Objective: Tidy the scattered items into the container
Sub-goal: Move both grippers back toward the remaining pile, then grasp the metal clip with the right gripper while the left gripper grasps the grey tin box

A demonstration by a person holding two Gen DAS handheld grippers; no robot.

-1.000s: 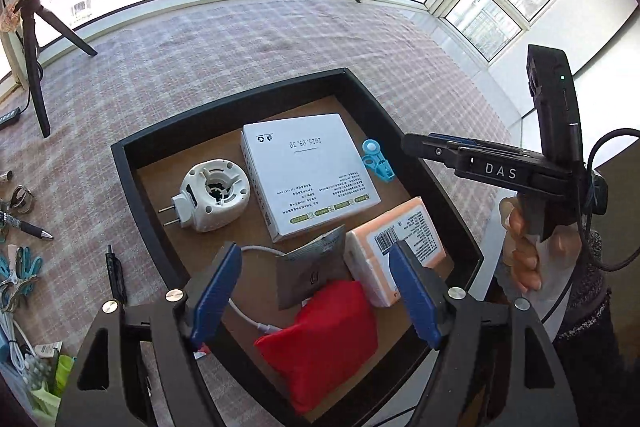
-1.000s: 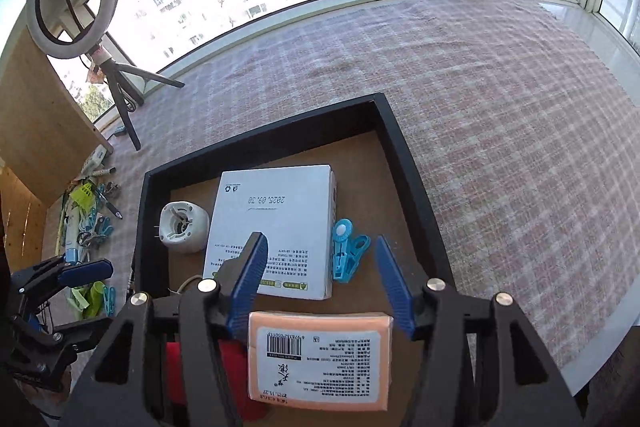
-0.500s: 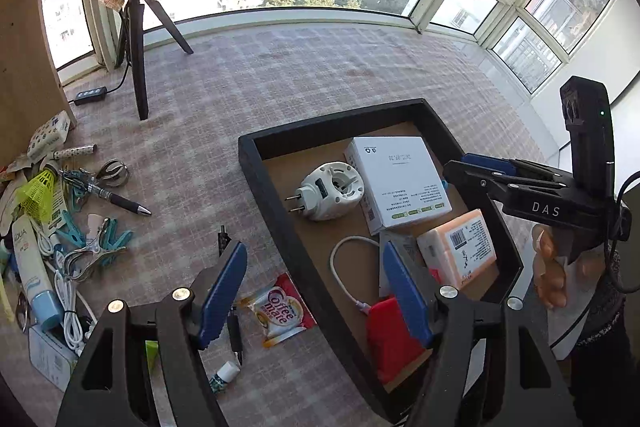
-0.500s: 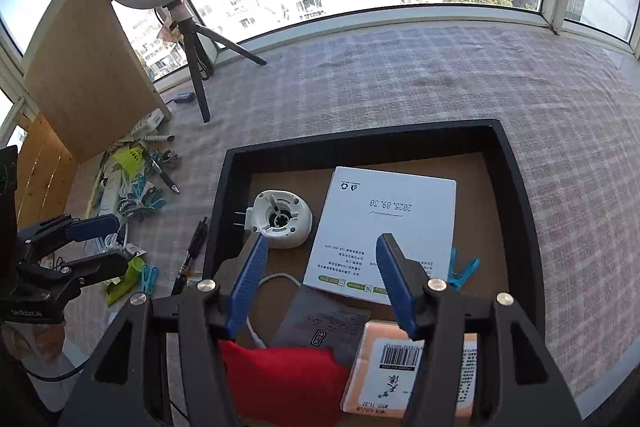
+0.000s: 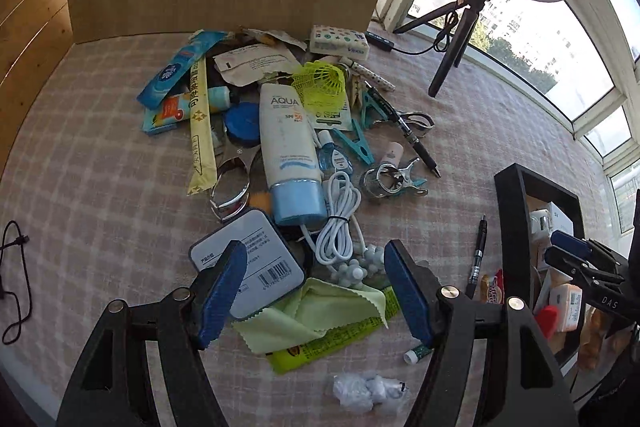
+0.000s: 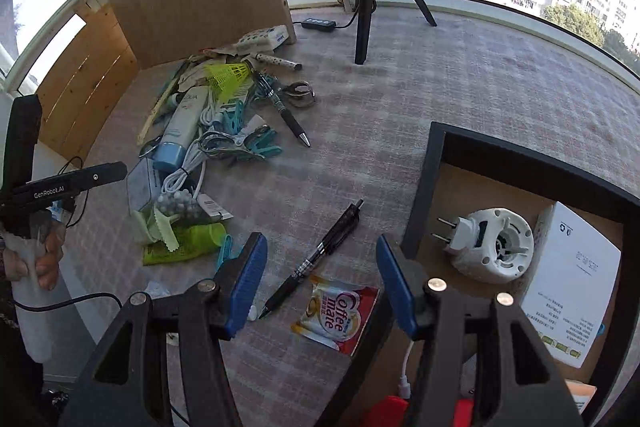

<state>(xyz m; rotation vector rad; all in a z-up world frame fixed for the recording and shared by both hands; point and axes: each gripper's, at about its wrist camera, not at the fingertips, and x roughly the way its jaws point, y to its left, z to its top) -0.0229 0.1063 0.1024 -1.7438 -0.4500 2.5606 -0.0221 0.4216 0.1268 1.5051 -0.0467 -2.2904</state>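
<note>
Tongs L wide, empty | tongs R wide, empty | plaid cloth

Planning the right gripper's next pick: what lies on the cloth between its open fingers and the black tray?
In the right wrist view, a Coffee mate sachet lies below the right gripper, close to the black tray; a black pen lies just left.

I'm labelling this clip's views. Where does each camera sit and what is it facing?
Left wrist: on the left gripper, angled down at the clutter pile, over the green cloth; the right gripper shows at right.
Right wrist: on the right gripper, angled down over the Coffee mate sachet beside the black tray; the left hand shows.
Shared: black pen, sunscreen tube.
</note>
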